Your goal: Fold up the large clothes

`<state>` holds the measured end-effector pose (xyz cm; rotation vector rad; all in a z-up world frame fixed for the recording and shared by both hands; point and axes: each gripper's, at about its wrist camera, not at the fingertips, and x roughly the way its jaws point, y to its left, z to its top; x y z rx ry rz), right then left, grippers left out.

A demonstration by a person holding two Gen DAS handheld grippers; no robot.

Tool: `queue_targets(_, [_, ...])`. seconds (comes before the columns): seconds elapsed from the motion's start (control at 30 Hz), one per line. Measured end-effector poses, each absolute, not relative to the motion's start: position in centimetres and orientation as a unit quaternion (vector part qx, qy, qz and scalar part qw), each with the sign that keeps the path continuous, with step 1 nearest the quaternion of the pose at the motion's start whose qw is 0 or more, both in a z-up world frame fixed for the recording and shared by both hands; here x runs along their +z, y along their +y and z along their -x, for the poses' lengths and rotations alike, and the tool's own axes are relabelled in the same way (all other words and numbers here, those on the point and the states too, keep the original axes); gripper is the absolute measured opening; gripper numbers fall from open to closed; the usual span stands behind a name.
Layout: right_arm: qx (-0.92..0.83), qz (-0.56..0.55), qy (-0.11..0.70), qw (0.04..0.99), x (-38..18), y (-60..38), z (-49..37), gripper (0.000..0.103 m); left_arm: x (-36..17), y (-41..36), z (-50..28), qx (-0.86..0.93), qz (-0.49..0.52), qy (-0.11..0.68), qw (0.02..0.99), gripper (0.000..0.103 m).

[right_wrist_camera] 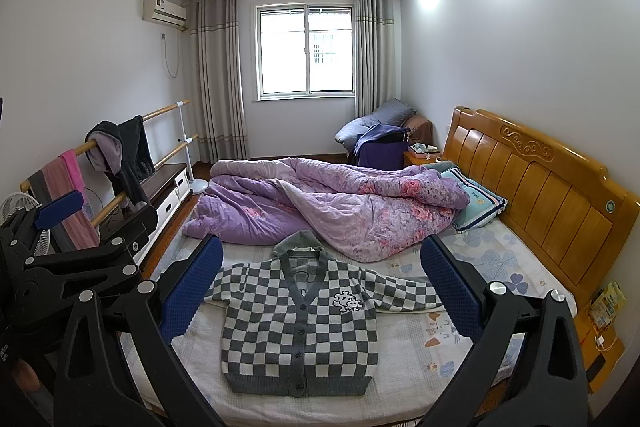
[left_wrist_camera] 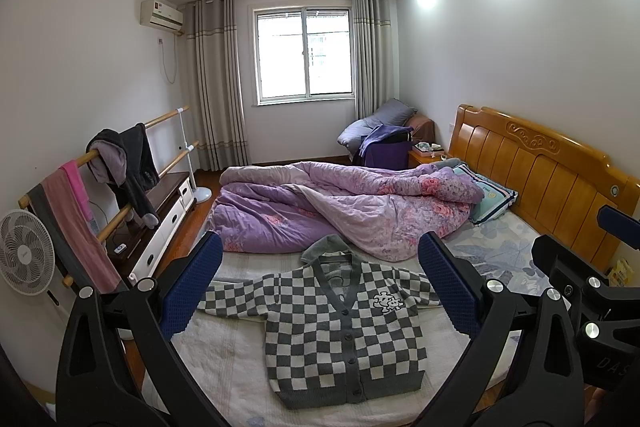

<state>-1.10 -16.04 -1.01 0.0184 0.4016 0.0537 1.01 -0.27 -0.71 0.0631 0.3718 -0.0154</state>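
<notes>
A grey-and-white checked cardigan [left_wrist_camera: 340, 323] lies flat, front up and buttoned, on the bed [left_wrist_camera: 224, 359], sleeves spread to both sides. It also shows in the right wrist view [right_wrist_camera: 300, 323]. My left gripper [left_wrist_camera: 320, 291] is open and empty, held above the cardigan with its blue pads [left_wrist_camera: 192, 287] wide apart. My right gripper [right_wrist_camera: 320, 291] is open and empty too, above the cardigan. The right gripper's body shows at the right edge of the left view [left_wrist_camera: 592, 291]; the left gripper's body shows at the left of the right view [right_wrist_camera: 72, 259].
A crumpled purple floral quilt [left_wrist_camera: 340, 211] lies just beyond the cardigan's hood. A pillow [left_wrist_camera: 488, 199] leans by the wooden headboard [left_wrist_camera: 552, 171]. A rail with hung clothes [left_wrist_camera: 120, 163], a fan [left_wrist_camera: 24, 255] and a low cabinet [left_wrist_camera: 160, 223] stand left of the bed.
</notes>
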Motion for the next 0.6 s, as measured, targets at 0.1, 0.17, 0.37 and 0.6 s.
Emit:
queue_targets(0.1, [0.027,-0.009,0.200,0.979,-1.01,-16.06,1.09,0.096,-0.72,-0.27,-0.99,-0.008,-0.032,0.185,0.982,0.098])
queue_targets(0.17, [0.028,-0.009,0.200,0.979,-0.96,-16.07,0.96,0.096,-0.79,-0.29,-1.04,-0.007,-0.032,0.185,0.982,0.098])
queue_targets(0.37, [0.027,-0.010,0.201,0.979,-1.11,-16.07,0.81,0.096,-0.80,-0.23,-1.00,-0.008,-0.032,0.185,0.982,0.098])
queue_targets(0.6, [0.028,-0.009,0.201,0.979,-1.18,-16.01,0.87,0.096,-0.79,-0.18,-0.99,-0.008,-0.032,0.186,0.982,0.098])
